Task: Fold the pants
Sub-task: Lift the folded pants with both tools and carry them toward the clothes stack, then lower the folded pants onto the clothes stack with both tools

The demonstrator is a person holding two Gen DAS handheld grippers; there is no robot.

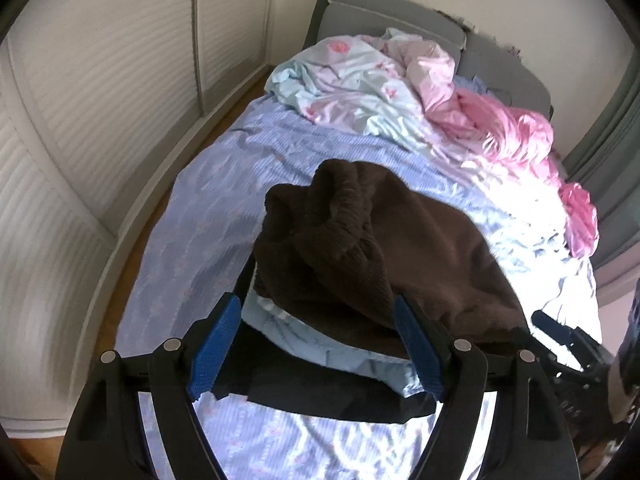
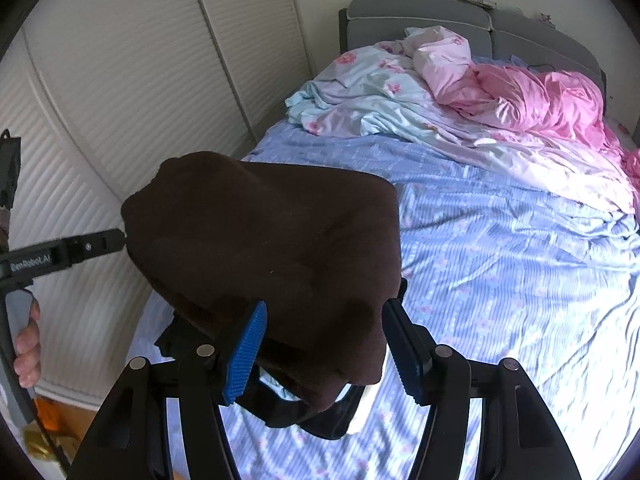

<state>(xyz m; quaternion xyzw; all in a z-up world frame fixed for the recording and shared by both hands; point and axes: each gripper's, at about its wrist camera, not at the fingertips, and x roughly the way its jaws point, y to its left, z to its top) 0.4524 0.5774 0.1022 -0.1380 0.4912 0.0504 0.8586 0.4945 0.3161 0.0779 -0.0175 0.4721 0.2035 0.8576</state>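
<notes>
Dark brown pants (image 1: 360,248) are bunched in a heap, lifted above the blue striped bed sheet (image 1: 224,208). My left gripper (image 1: 316,316) is open, its blue pads (image 1: 212,356) spread wide, with the pants' edge draped between them. In the right wrist view the pants (image 2: 272,240) hang over my right gripper (image 2: 324,320), which is also open with the cloth lying between its blue pads (image 2: 246,354). The left gripper's body (image 2: 60,256) shows at the left, touching the pants' edge.
A crumpled pale blue floral duvet (image 2: 360,92) and a pink satin cover (image 2: 552,96) lie at the head of the bed by a grey headboard (image 2: 420,16). White louvred closet doors (image 2: 120,100) run along the left. Wooden floor (image 1: 132,240) lies between.
</notes>
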